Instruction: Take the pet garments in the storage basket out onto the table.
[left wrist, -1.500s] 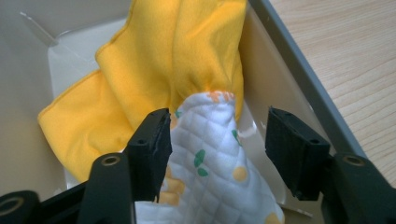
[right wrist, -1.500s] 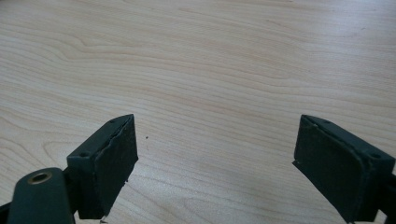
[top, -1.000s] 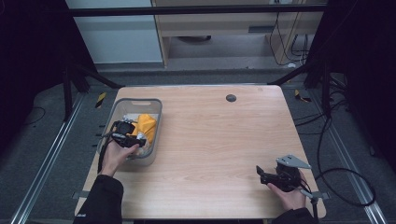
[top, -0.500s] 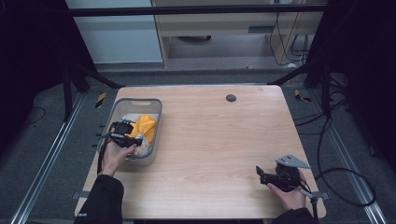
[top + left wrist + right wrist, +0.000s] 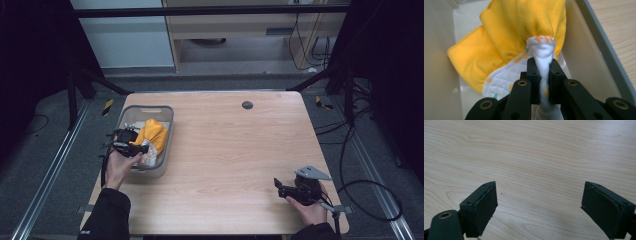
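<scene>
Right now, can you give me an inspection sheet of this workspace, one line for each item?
Surface: wooden table, with a small dark round spot near the far edge.
Job's things: yellow cloth with a white quilted side, inside the grey bin.
Clutter: nothing seen.
Grippers: left tongs shut on the cloth's white fold; right tongs open over bare wood.
Cables: black cable trails off the table's right side.
Surroundings: dark floor, metal rails, a cabinet behind.

The cloth (image 5: 151, 135) lies in the bin (image 5: 127, 118) at the table's (image 5: 225, 150) left side.
</scene>
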Demonstrator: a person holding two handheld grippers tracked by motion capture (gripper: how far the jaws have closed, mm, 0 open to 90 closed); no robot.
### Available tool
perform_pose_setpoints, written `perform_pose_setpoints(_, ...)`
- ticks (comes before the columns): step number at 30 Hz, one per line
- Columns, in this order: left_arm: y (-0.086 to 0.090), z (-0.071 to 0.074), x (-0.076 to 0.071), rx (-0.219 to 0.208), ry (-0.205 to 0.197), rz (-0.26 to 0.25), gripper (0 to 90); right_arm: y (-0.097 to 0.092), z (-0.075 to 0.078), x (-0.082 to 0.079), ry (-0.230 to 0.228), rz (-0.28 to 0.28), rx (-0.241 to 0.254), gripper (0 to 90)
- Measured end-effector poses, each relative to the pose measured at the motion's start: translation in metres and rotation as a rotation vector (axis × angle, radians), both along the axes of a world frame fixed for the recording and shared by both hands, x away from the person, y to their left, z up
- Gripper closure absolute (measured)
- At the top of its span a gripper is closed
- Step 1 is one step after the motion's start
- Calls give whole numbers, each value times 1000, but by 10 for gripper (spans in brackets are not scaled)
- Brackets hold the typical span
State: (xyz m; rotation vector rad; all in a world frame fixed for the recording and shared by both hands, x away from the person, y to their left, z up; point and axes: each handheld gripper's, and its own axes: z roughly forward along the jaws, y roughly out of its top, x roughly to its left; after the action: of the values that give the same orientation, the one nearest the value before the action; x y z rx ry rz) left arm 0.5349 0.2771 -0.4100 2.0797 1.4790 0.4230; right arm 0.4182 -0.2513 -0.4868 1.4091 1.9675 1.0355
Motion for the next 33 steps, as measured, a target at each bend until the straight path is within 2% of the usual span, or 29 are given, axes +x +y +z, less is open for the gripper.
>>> perform_pose_setpoints(6, 8, 16, -5, -34, -38, 6, 824, 0, 0, 0, 2, 1, -2, 130)
perform_pose_setpoints(14, 12, 32, -14, -55, -79, 5, 824, 0, 0, 0, -4, -1, -2, 130)
perform_pose_setpoints(28, 3, 69, -31, -31, -164, -42, 824, 0, 1, -1, -10, -1, -3, 130)
perform_pose_setpoints(33, 2, 76, -35, -30, -179, -52, 824, 0, 1, -1, -12, -3, -1, 130)
